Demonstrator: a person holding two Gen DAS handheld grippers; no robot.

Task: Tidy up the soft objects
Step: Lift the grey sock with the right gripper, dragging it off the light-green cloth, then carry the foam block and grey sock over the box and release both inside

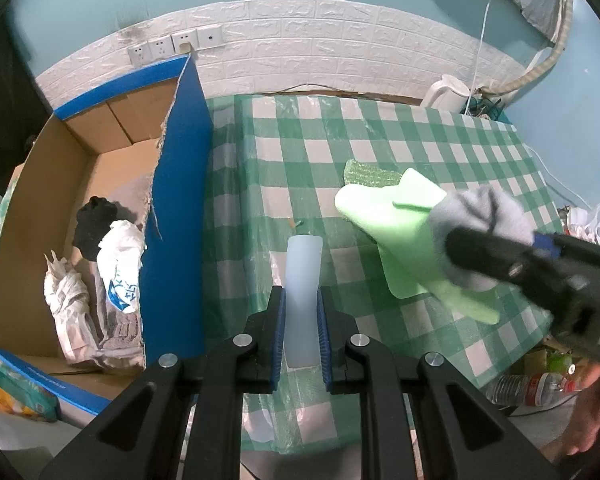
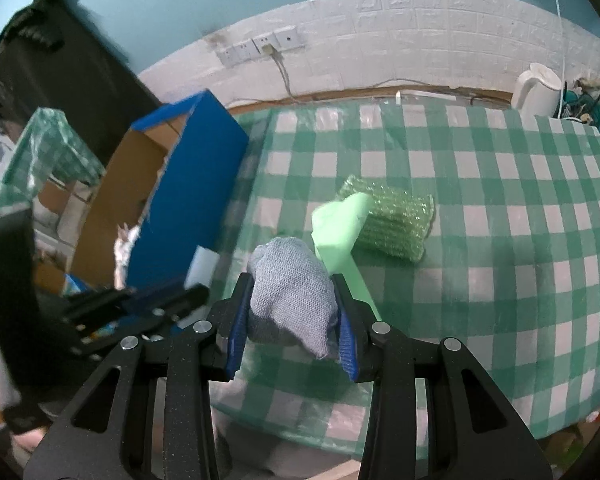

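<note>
My left gripper [image 1: 302,294] is shut on a pale blue-white foam strip [image 1: 303,276] and holds it above the checked table, right of the cardboard box [image 1: 32,200]. My right gripper [image 2: 294,282] is shut on a grey knitted cloth [image 2: 290,292]; it also shows in the left wrist view [image 1: 480,220], over a light green foam sheet [image 1: 384,204]. That sheet [image 2: 340,224] lies on the table against a green bubble-wrap pad [image 2: 396,224]. The box holds a black cloth [image 1: 94,220], white plastic bags [image 1: 120,264] and a grey cloth.
The box's blue side wall [image 1: 180,216] stands upright along the table's left edge. A white kettle [image 2: 536,92] stands at the far right corner. Wall sockets [image 1: 172,44] sit behind the box. Plastic bottles [image 1: 532,386] lie below the table's right edge.
</note>
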